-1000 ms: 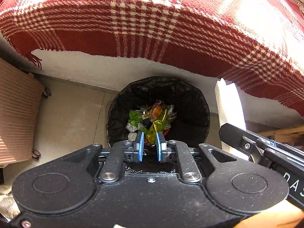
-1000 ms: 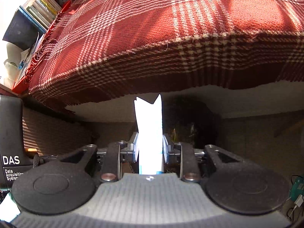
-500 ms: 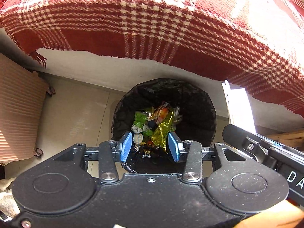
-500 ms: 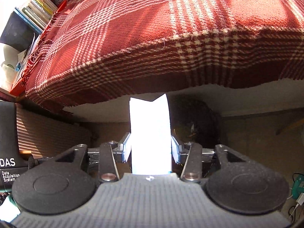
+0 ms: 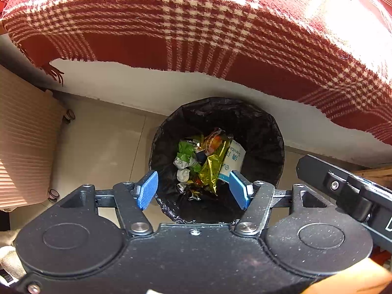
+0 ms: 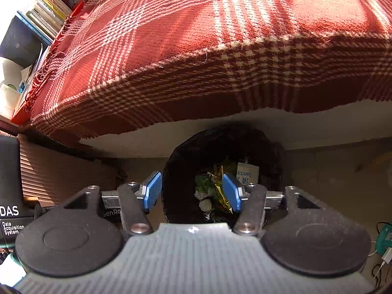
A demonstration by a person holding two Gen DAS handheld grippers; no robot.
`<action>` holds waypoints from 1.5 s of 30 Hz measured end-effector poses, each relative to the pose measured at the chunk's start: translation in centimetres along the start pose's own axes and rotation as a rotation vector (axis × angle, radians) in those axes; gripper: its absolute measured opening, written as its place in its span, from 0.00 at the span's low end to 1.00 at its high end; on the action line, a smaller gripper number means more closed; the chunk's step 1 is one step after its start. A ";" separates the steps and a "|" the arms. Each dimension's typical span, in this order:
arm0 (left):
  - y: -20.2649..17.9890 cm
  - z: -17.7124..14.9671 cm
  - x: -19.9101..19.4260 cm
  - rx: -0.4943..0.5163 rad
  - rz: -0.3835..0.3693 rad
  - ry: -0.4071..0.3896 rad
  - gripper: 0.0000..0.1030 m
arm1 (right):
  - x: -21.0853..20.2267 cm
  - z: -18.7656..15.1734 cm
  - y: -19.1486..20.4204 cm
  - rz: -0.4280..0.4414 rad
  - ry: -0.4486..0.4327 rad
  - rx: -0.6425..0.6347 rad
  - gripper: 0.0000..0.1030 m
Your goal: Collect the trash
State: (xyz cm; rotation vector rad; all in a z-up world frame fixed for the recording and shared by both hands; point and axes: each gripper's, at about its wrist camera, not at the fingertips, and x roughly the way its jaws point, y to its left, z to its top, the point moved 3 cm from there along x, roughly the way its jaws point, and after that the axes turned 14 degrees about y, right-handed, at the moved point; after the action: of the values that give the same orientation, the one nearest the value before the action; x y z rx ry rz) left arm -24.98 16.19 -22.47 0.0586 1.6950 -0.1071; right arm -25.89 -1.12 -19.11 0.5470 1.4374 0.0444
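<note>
The bin's (image 5: 267, 132) near rim is hidden behind the left hand-held gripper (image 5: 193, 188). The white carton (image 5: 232, 159) is half buried under gold foil (image 5: 213, 169), its print barely readable. Smaller scraps below are perhaps wrappers. The plaid blanket (image 6: 196, 49) is cut off by the frame.

Black-lined round trash bin (image 5: 259, 132) on tiled floor, open-topped, holding crumpled green wrapper (image 5: 184, 150), gold foil wrapper (image 5: 212, 169), balled white paper (image 5: 183, 175); white sanitary-wipe packet (image 5: 232, 160) leaning tilted against inner right wall.
</note>
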 end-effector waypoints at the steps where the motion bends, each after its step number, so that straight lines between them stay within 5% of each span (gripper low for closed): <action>1: 0.0 0.0 0.0 0.001 0.001 0.001 0.66 | 0.0 0.0 0.0 -0.002 -0.001 -0.002 0.67; 6: 0.2 -0.2 0.1 0.002 0.006 -0.003 0.75 | -0.1 -0.2 0.0 -0.009 0.000 -0.007 0.68; 16: 0.3 -0.2 0.4 0.005 -0.009 0.009 0.76 | 0.0 -0.4 -0.1 -0.025 0.000 -0.008 0.68; 19: 0.3 -0.4 0.3 0.006 0.008 -0.004 0.88 | 0.0 -0.4 -0.1 -0.030 -0.002 -0.010 0.68; 45: 0.3 -0.5 0.8 0.019 -0.010 0.024 0.87 | 0.1 -0.6 -0.2 -0.056 0.002 -0.012 0.69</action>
State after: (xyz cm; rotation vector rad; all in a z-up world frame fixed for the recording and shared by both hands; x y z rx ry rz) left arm -25.52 16.52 -23.22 0.0660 1.7182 -0.1302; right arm -26.51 -1.10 -19.33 0.4973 1.4532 0.0095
